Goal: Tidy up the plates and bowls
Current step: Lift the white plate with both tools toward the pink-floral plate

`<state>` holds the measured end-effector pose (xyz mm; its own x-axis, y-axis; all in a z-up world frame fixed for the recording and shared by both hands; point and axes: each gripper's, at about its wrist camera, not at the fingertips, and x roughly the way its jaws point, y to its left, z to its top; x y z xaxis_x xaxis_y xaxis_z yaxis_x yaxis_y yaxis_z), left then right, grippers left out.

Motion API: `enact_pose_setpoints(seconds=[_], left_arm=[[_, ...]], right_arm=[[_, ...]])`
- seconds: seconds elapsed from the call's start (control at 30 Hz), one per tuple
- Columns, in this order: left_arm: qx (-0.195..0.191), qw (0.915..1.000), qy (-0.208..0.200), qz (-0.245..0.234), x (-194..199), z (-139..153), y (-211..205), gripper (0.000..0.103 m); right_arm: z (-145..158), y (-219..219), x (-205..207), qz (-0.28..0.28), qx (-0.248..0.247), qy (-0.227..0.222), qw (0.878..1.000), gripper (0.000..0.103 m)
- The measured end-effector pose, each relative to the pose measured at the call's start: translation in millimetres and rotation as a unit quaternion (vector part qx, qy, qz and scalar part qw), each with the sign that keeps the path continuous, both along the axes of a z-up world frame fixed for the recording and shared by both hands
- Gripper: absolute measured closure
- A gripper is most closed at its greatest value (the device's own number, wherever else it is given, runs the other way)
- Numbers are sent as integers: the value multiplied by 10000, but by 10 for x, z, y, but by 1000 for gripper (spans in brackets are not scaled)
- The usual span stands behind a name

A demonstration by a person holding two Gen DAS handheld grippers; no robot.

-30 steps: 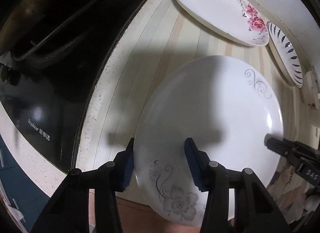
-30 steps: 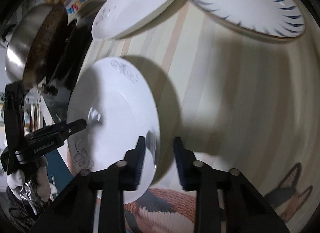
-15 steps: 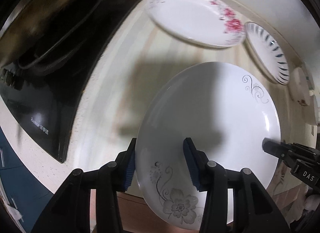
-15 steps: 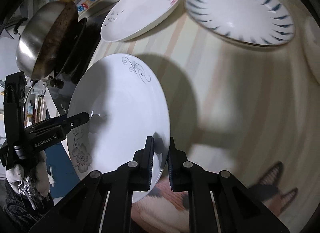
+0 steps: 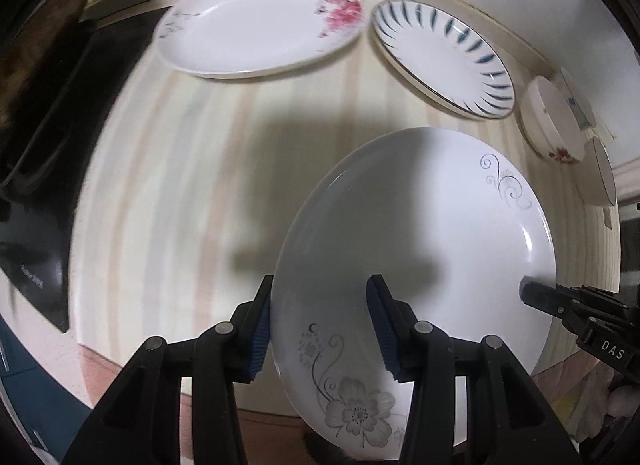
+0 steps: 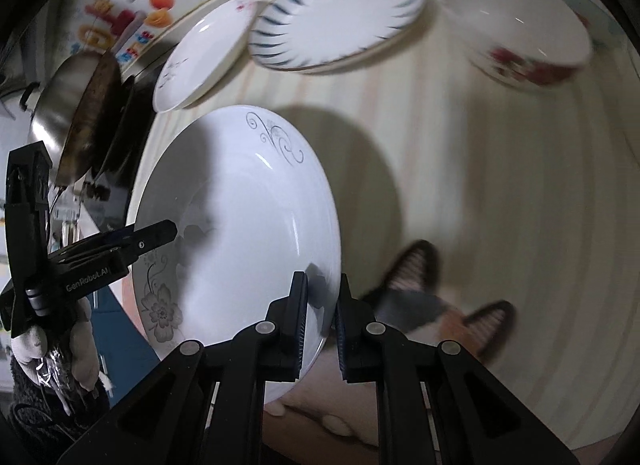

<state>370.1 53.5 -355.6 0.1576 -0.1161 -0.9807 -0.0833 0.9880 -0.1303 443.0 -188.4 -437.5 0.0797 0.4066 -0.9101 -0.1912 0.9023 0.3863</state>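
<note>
Your right gripper (image 6: pixel 320 317) is clamped on the near rim of the white plate with the grey flower (image 6: pixel 236 233), one pad inside the well and one under the lip. Your left gripper (image 5: pixel 320 329) grasps the opposite rim of the same plate, its jaws standing wider, one pad outside the edge and one on the face. The plate sits low and centre in both wrist views, tilted and seemingly raised off the striped counter (image 5: pixel 180 169). Expect it to be stiff, glazed, slippery and breakable, and fairly heavy for a rim pinch, so keep both holds deep on the lip and level it. Toward the top of the left view lie the pink-blossom plate (image 5: pixel 256 25) and the blue-dash plate (image 5: pixel 440 57), almost touching; at the right edge sits a red-flowered bowl (image 5: pixel 554 125). The dark stove (image 5: pixel 36 185) borders the left. Open counter lies between your plate and those two.
</note>
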Motion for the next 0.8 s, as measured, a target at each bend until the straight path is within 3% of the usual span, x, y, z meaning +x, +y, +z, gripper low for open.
enact_pose_setpoints(seconds=[0.43,0.8], left_arm=[[54,9990,179,-398,139,-215,-112,60],[186,9974,199,-668,300,-324,-209,60]], right_arm=[[-253,-238,-19,-402,-168,50,9990,87],[-204,-166,-24,-656,-362,-12,9972,86]])
